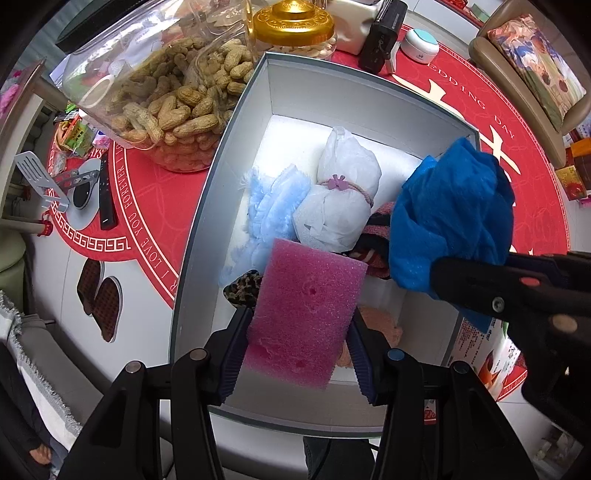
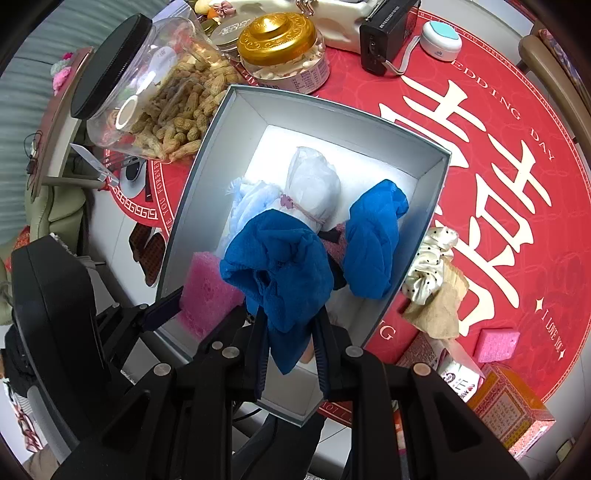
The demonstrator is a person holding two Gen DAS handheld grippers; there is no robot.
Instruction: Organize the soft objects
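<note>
My left gripper (image 1: 300,316) points down over an open grey box (image 1: 229,147) and is shut on a pink sponge (image 1: 306,295), whose sides sit between the two pads. My right gripper (image 2: 291,325) is shut on a crumpled blue cloth (image 2: 280,266), held over the box's near right part. A second blue lump (image 2: 376,240) hangs beside it; I cannot tell if they are joined. In the box lie a white bundle tied with cord (image 1: 343,195), a pale blue fluffy cloth (image 1: 273,206), a leopard-print scrunchie (image 1: 243,288) and a dark knit piece (image 1: 373,240).
A peanut jar (image 1: 166,99) and a gold-lidded jar (image 1: 295,22) stand against the box's far left. To the right of the box, on the red mat (image 2: 480,184), lie a dotted satin scrunchie (image 2: 432,258), a tan cloth (image 2: 439,310), another pink sponge (image 2: 496,345) and an orange carton (image 2: 513,402).
</note>
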